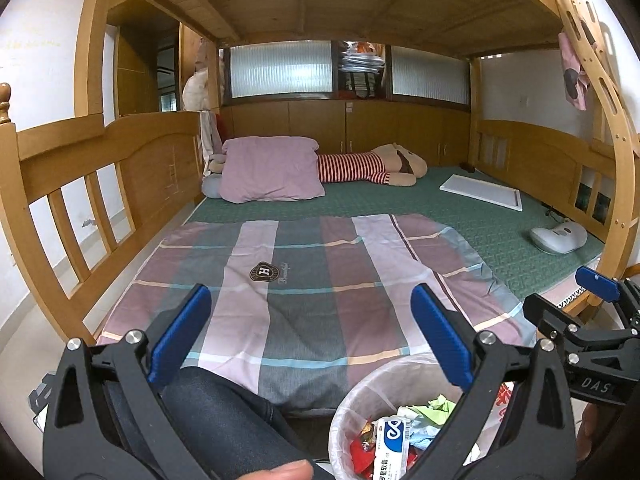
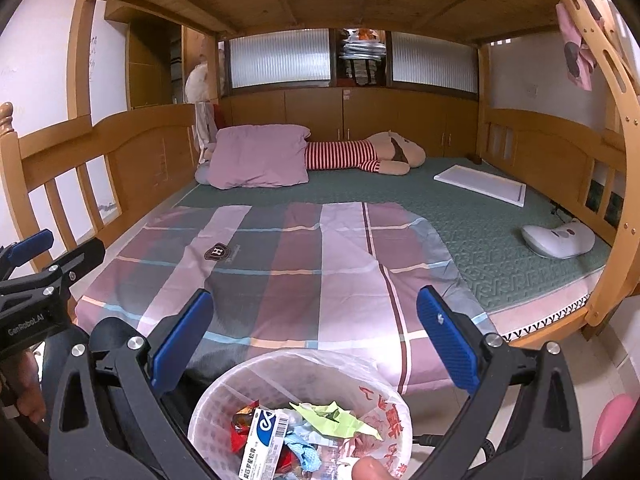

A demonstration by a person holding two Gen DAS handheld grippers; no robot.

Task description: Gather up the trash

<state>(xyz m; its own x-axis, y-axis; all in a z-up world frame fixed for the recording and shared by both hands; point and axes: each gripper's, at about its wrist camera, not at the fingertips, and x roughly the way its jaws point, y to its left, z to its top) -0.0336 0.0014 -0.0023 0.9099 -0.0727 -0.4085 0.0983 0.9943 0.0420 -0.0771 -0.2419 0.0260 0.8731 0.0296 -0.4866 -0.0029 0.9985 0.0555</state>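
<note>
Above trash bin (image 2: 224,400): hovering left gripper (image 1: 310,336) and right gripper (image 2: 314,340), both spread wide, holding nothing; scanning quilt (image 2: 280,260) for leftovers advisable.

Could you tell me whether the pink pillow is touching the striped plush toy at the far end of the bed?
Touching. In the left wrist view the pink pillow lies over one end of the striped plush toy, hiding it, with no gap between them.

Both wrist views look forward from the foot of the bed (image 1: 460,208), low and close over the trash basket (image 2: 224,392). The left view sits further left. The 2 share the plaid quilt (image 1: 304,280), pillow (image 2: 260,156) and basket.
</note>
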